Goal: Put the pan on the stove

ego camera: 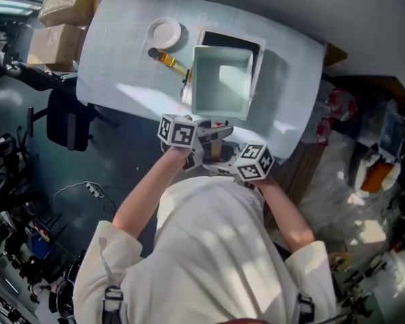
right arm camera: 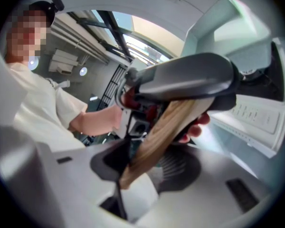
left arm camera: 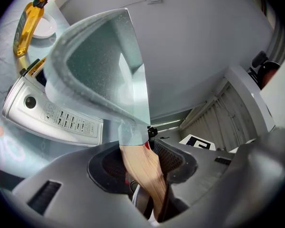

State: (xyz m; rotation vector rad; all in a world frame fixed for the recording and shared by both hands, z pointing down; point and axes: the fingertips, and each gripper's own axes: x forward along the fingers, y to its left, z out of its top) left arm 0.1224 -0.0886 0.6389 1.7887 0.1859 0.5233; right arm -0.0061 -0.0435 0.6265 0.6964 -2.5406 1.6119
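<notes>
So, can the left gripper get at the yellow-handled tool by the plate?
Probably not: the left gripper is shut on the pan handle, so it would have to let go first.

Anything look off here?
Nothing spilled or damaged. Odd bit: the left gripper and right gripper both have jaws shut on the one wooden handle of the pan, crowded together. The pan is also off-centre over the stove, leaving its far black strip uncovered; can't tell if it's resting.

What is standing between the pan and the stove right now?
Nothing visible. The pan, held by its wooden handle in the left claw and right claw, hangs over the stove; the white plate and yellow-handled utensil lie off to its left.
</notes>
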